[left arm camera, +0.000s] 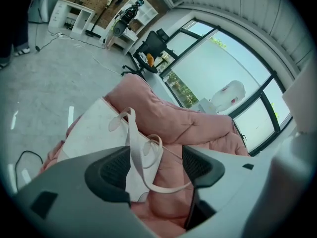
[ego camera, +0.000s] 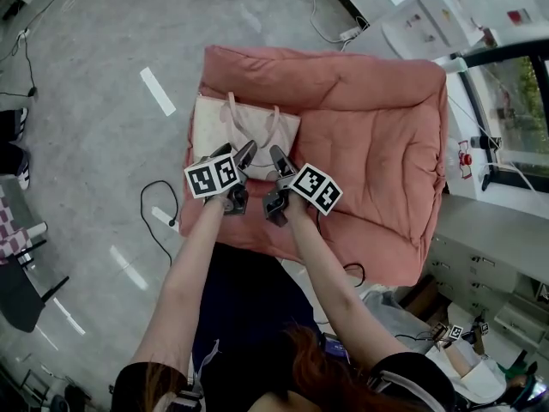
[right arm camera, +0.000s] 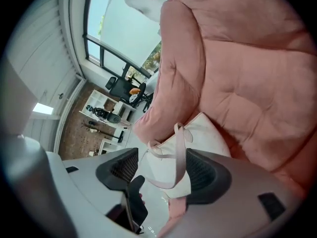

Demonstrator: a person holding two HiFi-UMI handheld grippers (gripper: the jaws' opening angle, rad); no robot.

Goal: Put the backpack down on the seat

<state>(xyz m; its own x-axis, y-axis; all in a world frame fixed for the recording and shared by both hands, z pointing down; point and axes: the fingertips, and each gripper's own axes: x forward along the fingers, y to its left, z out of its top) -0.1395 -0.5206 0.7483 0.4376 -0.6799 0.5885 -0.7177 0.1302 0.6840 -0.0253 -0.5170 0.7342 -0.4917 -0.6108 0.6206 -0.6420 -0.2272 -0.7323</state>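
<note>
One backpack (ego camera: 212,131) on seat (ego camera: 377,144), near edge hidden

The seat (ego camera: 377,136) showed a dusty salmon pink, quilted in soft stitched panels. On its left side the backpack (ego camera: 214,125) came up cream, almost off-white, with straps (ego camera: 233,114) in a paler pink-beige. The left hand-held gripper (ego camera: 239,150) and the right hand-held gripper (ego camera: 279,157) were grey-bodied, their pads (left arm camera: 113,168) black with a fine grid texture. Each marker cube (ego camera: 212,177) carried bold black squares on white. The floor (ego camera: 94,144) was mottled grey, crossed by short white stripes (ego camera: 157,91). A black cable (ego camera: 159,200) curled on it, left of the seat. Nearest, the person's clothing (ego camera: 244,299) was dark navy.
</note>
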